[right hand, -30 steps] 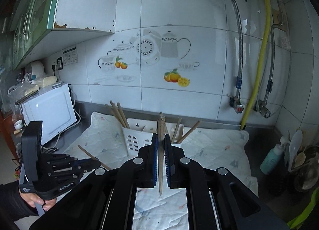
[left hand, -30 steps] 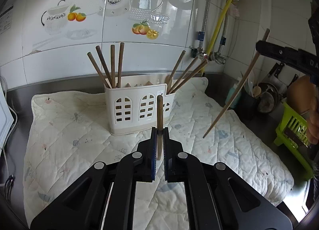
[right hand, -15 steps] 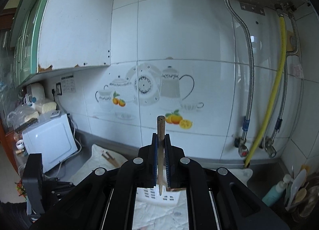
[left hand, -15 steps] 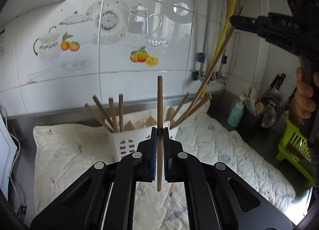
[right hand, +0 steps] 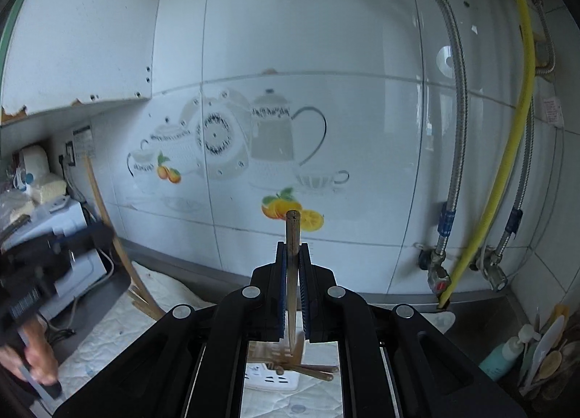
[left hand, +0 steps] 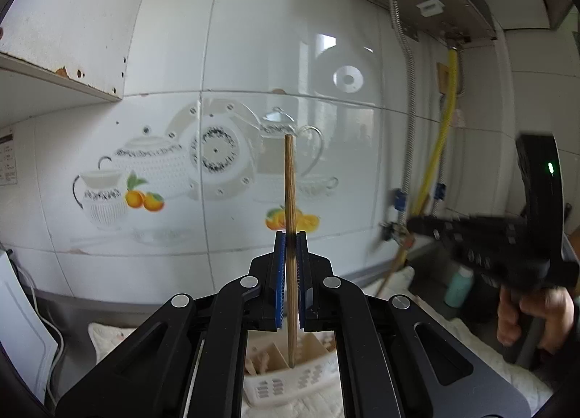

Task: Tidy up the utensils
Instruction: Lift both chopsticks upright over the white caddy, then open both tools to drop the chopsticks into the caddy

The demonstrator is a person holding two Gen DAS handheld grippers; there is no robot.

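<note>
The left tool (left hand: 290, 237) clamps an upright wooden chopstick (left hand: 289, 186), its tip above the white utensil holder (left hand: 286, 383). The right tool (right hand: 293, 247) pinches another chopstick (right hand: 292, 233) upright over that holder on the quilted bench mat (right hand: 119, 324).

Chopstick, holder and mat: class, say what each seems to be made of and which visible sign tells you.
Chopstick in the left tongs: probably wood or bamboo, matt tan-brown with faint lengthwise grain. Holder: likely moulded plastic, smooth cream-white with neat cut-out slots. Mat: seemingly quilted fabric, pale, soft-looking, crossed by stitched lines.
</note>
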